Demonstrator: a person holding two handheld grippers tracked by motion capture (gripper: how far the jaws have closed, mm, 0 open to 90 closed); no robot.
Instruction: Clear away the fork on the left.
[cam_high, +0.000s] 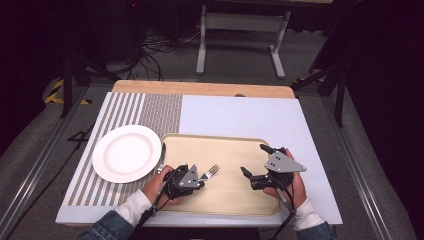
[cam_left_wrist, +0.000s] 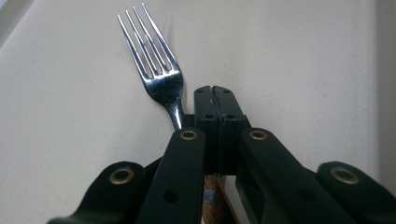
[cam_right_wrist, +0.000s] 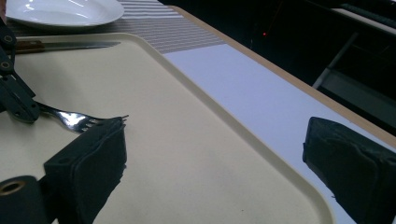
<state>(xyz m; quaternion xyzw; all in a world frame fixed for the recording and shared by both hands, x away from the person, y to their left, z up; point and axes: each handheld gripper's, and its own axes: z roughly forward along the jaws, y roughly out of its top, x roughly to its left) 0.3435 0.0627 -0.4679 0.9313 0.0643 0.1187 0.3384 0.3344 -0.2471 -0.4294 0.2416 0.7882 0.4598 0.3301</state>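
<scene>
A fork (cam_high: 212, 171) (cam_left_wrist: 156, 70) (cam_right_wrist: 77, 120) with a wooden handle lies on the beige tray (cam_high: 225, 197) (cam_left_wrist: 289, 60) (cam_right_wrist: 177, 140), tines pointing up-right in the high view. My left gripper (cam_high: 199, 179) (cam_left_wrist: 217, 100) sits low over the fork's handle end with its jaws shut, pads together. The fork's neck runs beside and under the left jaw, not between the pads. My right gripper (cam_high: 253, 160) (cam_right_wrist: 215, 158) stands open over the tray's right part with nothing between its fingers. A wooden-handled knife (cam_high: 162, 157) (cam_right_wrist: 65, 45) lies at the tray's left edge.
A white plate (cam_high: 126, 152) (cam_right_wrist: 60, 11) rests on the striped placemat (cam_high: 125, 107) left of the tray. A white mat (cam_high: 250, 117) (cam_right_wrist: 243, 88) covers the table's right half. Beyond the table's far edge stand a frame and cables on the floor.
</scene>
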